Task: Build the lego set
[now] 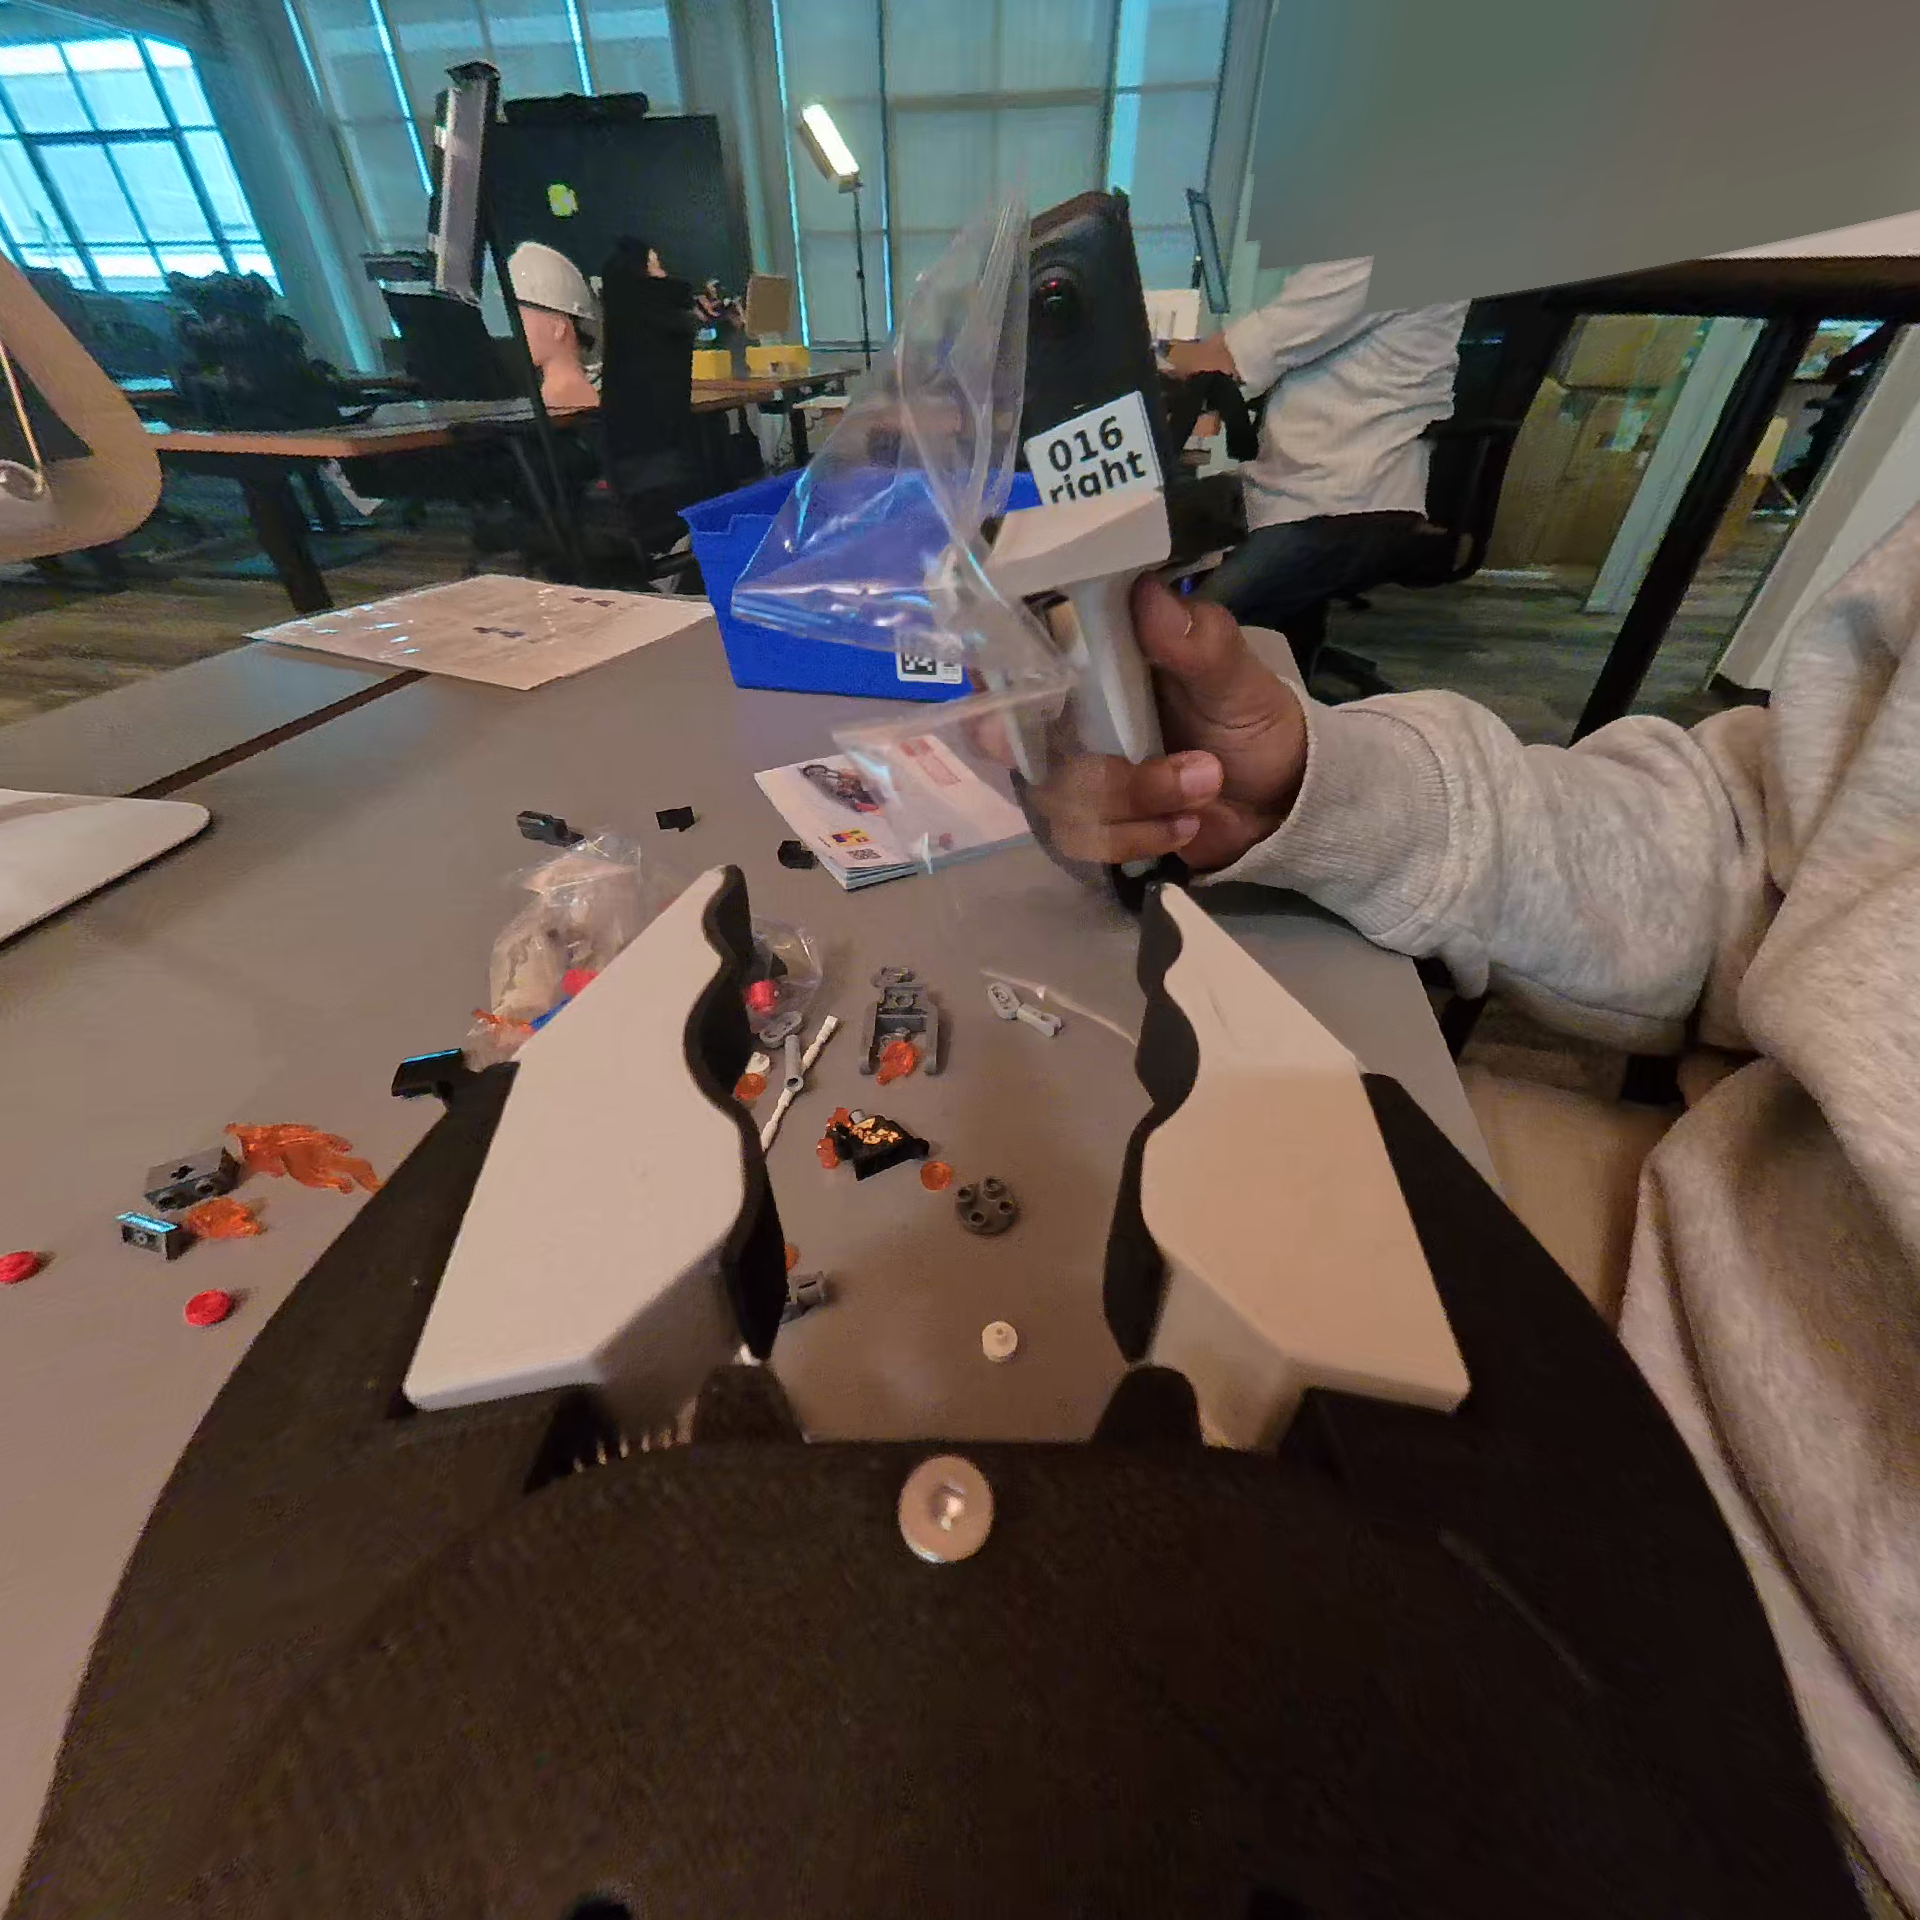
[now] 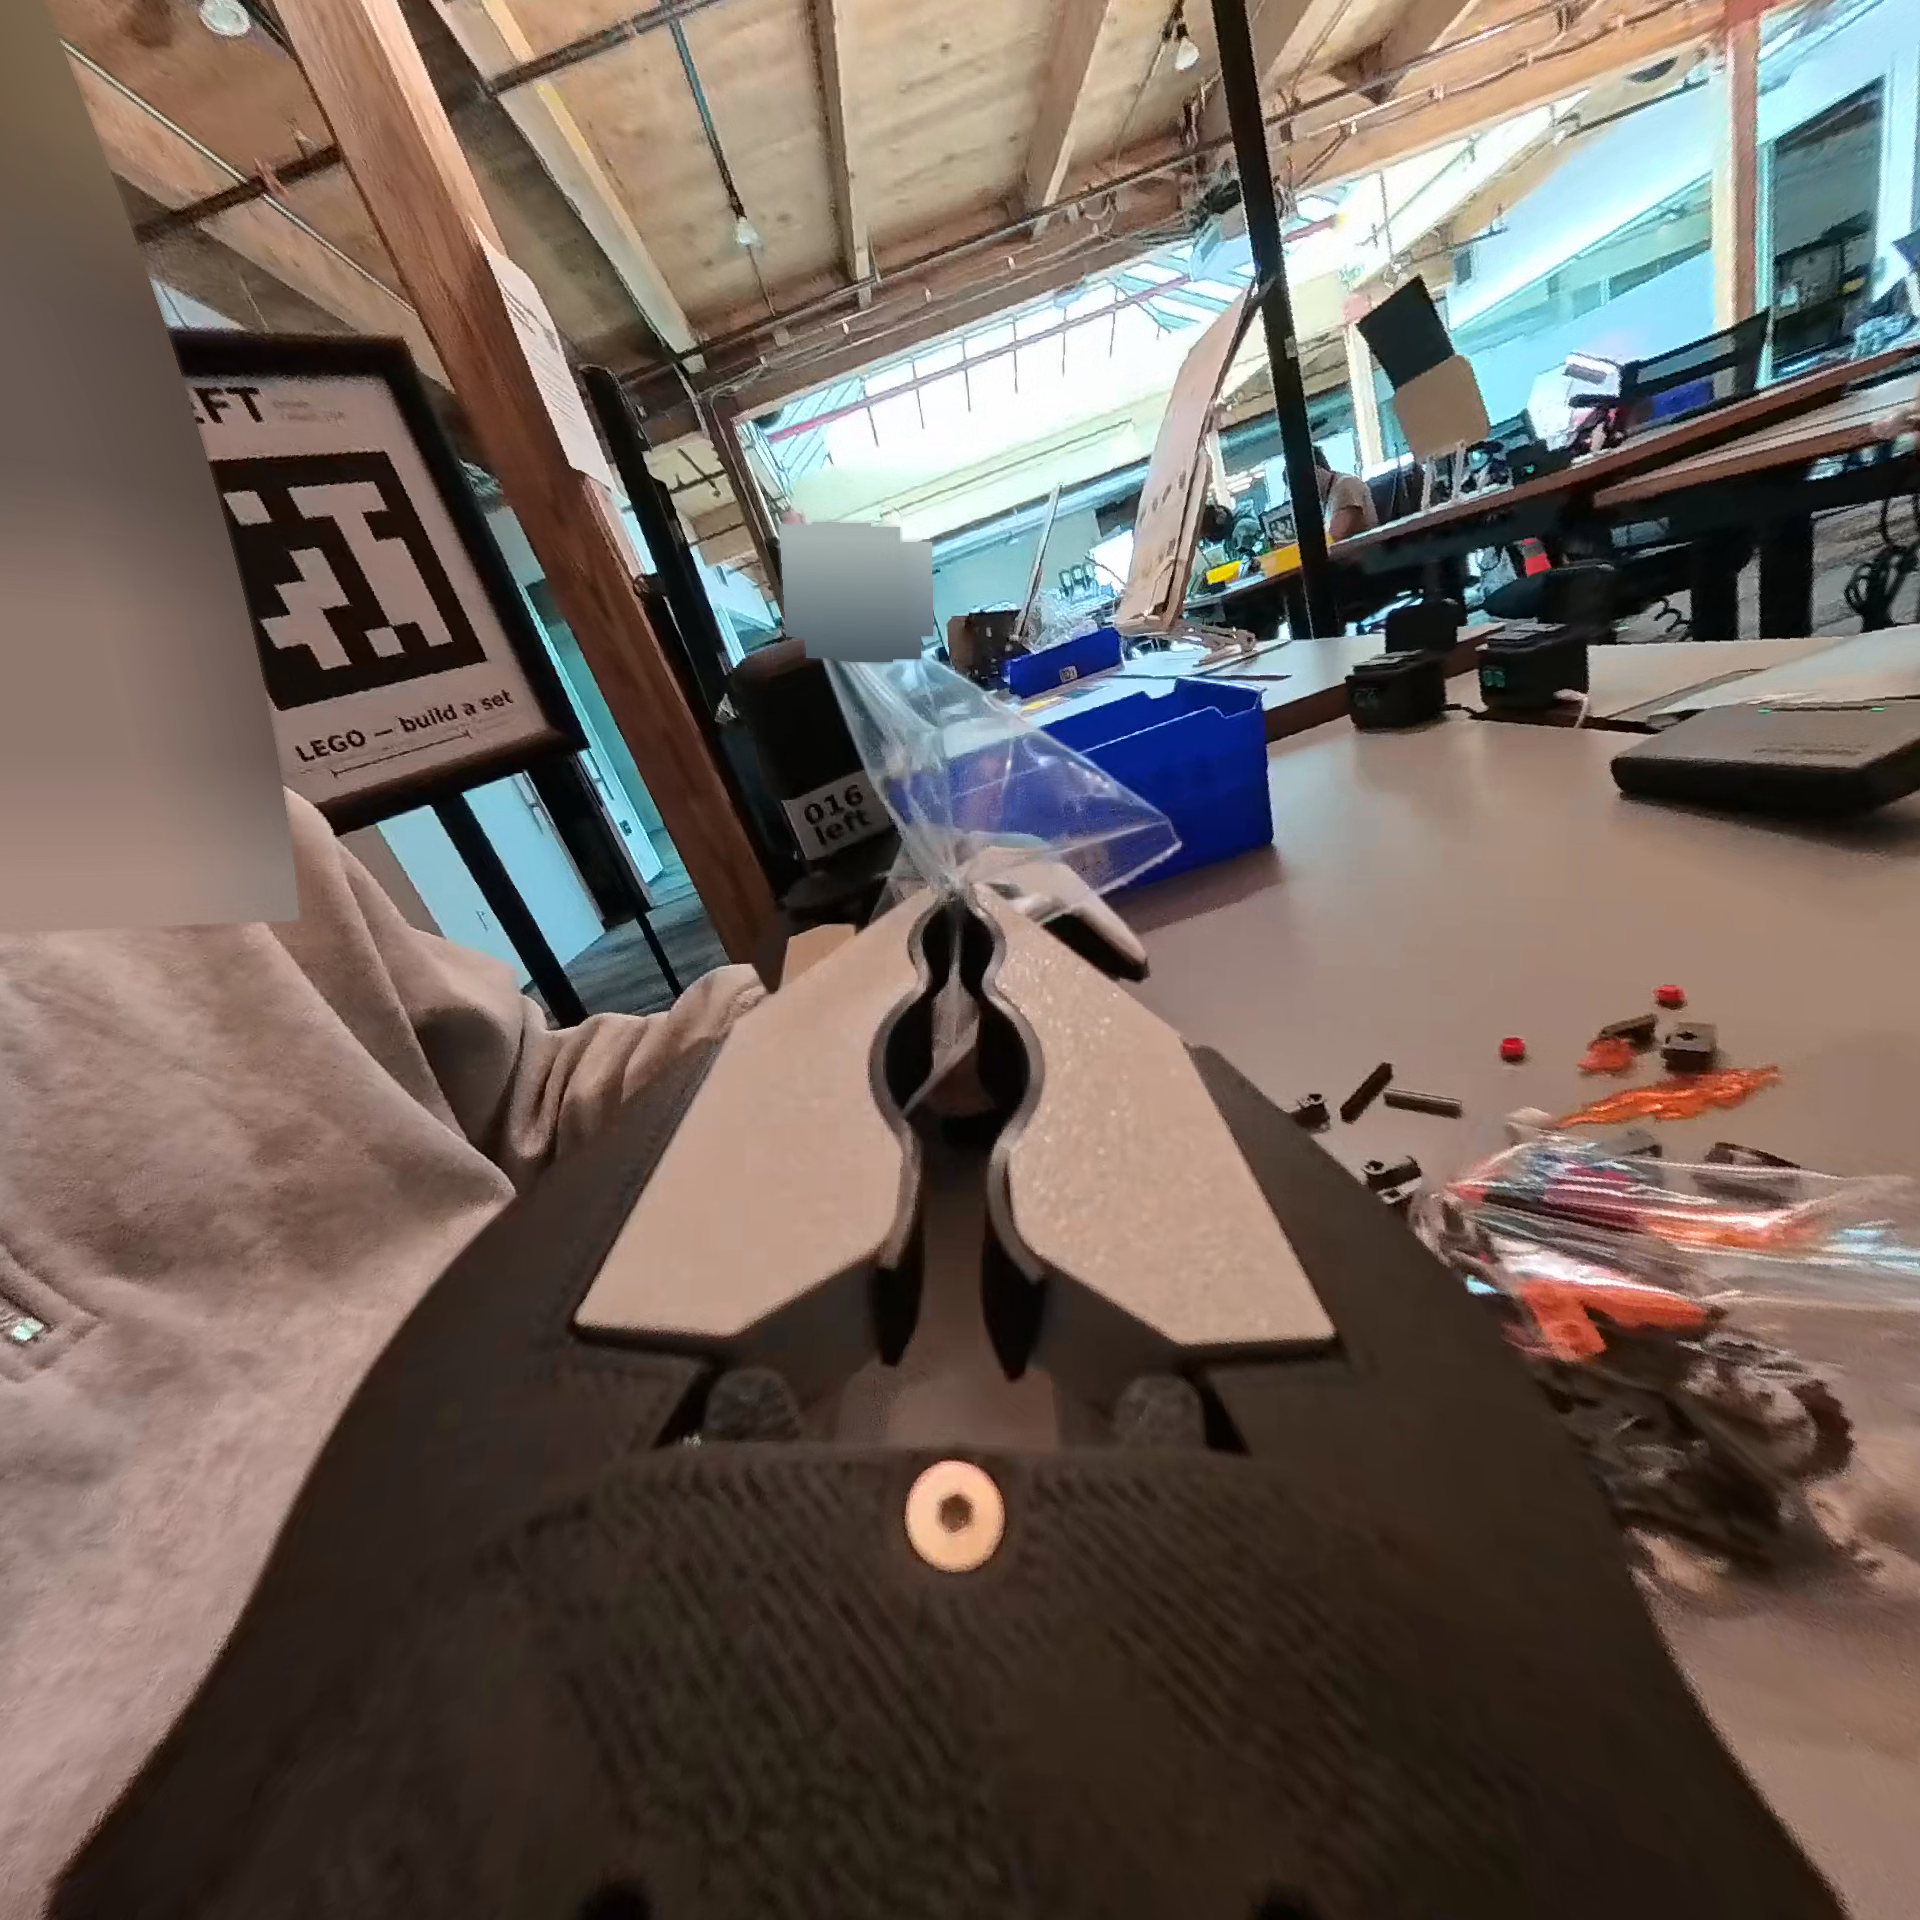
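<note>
My right gripper [image 2: 956,920] is shut on the corner of a clear, empty-looking plastic bag [image 2: 1003,790] and holds it up above the table. The left wrist view shows it too, with the bag [image 1: 914,468] hanging in front of that gripper [image 1: 1029,571] and a hand on its handle. My left gripper [image 1: 943,891] is open and empty, low over loose Lego parts: a small grey assembly [image 1: 902,1023], a black minifigure torso [image 1: 873,1138], a grey round plate [image 1: 985,1205], a white stud [image 1: 997,1340], orange flame pieces [image 1: 301,1153] and red studs [image 1: 208,1307].
A second bag of parts [image 1: 561,925] lies left of the fingers, also in the right wrist view [image 2: 1662,1247]. An instruction booklet [image 1: 894,821] and a blue bin [image 1: 810,623] sit farther back. A paper sheet [image 1: 488,623] lies at the back left. The grey table's [image 1: 312,935] right edge is near my sleeve. One gripper's finger ends stand about 5 cm off the other's. My left tips are roughly 9 cm from the black minifigure torso [image 1: 873,1138]. The grey round plate [image 1: 985,1205] sits 10 cm or so from the ends of my left fingers. The white stud [image 1: 997,1340] is about 10 cm from my left fingertips and 15 cm from my right.
</note>
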Demonstrator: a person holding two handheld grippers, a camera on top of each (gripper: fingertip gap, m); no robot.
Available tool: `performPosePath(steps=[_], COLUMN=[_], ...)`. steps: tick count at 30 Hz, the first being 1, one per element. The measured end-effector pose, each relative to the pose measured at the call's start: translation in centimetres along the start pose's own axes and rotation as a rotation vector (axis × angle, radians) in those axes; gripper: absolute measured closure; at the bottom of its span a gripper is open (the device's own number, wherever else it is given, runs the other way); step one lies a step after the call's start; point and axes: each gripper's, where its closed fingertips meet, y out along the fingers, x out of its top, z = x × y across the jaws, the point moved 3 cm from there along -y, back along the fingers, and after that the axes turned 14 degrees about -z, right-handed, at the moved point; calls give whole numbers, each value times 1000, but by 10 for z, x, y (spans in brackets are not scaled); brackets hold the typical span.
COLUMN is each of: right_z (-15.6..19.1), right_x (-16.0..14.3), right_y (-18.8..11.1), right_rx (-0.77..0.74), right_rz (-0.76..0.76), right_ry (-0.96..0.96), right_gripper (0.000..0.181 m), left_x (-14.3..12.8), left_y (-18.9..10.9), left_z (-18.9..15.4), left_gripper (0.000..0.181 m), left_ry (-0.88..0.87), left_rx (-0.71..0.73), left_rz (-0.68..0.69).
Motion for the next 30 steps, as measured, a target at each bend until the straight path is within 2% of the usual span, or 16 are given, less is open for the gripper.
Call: performPosePath(steps=[3, 8, 12, 17, 20, 24, 30], right_z=[2, 4, 6, 13, 17, 21, 13], right_x=[2, 4, -13, -34, -32, -31, -29], right_y=[0, -1, 5, 11, 10, 10, 9], right_rx=[23, 53, 75, 111, 150, 189, 129], right_rz=[-13, -30, 59, 166, 157, 145, 142], right_ry=[19, 61, 113, 149, 215, 262, 188], right_gripper=[181, 181, 181, 181, 180, 161, 169], left_x=[-1, 1, 3, 7, 5, 15, 26], left_y=[0, -1, 0, 1, 1, -5, -13], left_z=[2, 7, 8, -3, -6, -3, 12], left_gripper=[117, 120, 120, 125, 138, 179, 181], left_ry=[6, 23, 58, -7, -6, 4, -61], left_rx=[16, 58, 78, -2, -23, -21, 41], left_rz=[5, -5, -17, -45, -36, -90, -161])
